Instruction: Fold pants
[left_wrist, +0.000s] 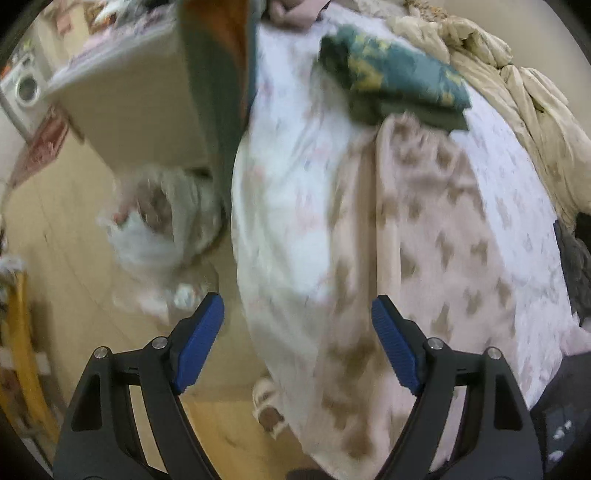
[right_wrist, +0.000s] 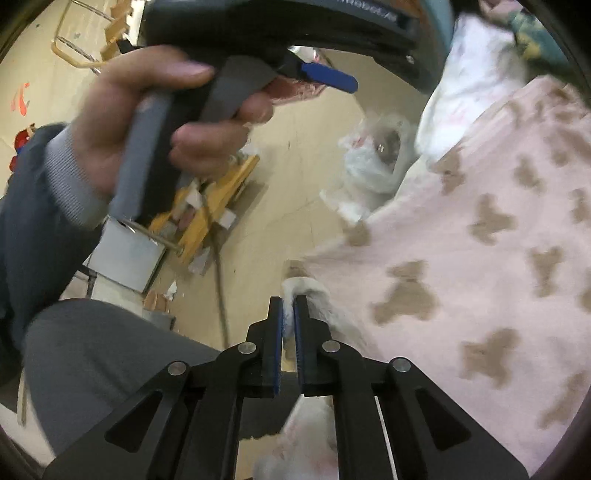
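The pants (left_wrist: 413, 236) are pale pink fleece with brown bear shapes, spread over a bed with a white flowered cover (left_wrist: 291, 192). In the right wrist view the pants (right_wrist: 480, 240) fill the right side. My left gripper (left_wrist: 297, 328) is open and empty, held above the pants' lower end near the bed's edge. My right gripper (right_wrist: 289, 314) is shut on a white fluffy edge of the pants (right_wrist: 314, 295) at the bed's side. The left gripper also shows in the right wrist view, held in a hand (right_wrist: 147, 122) at the top.
A folded teal and yellow cloth (left_wrist: 395, 77) lies at the far end of the bed beside a beige crumpled quilt (left_wrist: 517, 92). A white plastic bag (left_wrist: 147, 229) sits on the wooden floor by a cabinet (left_wrist: 136, 107). A yellow wooden frame (right_wrist: 214, 206) lies on the floor.
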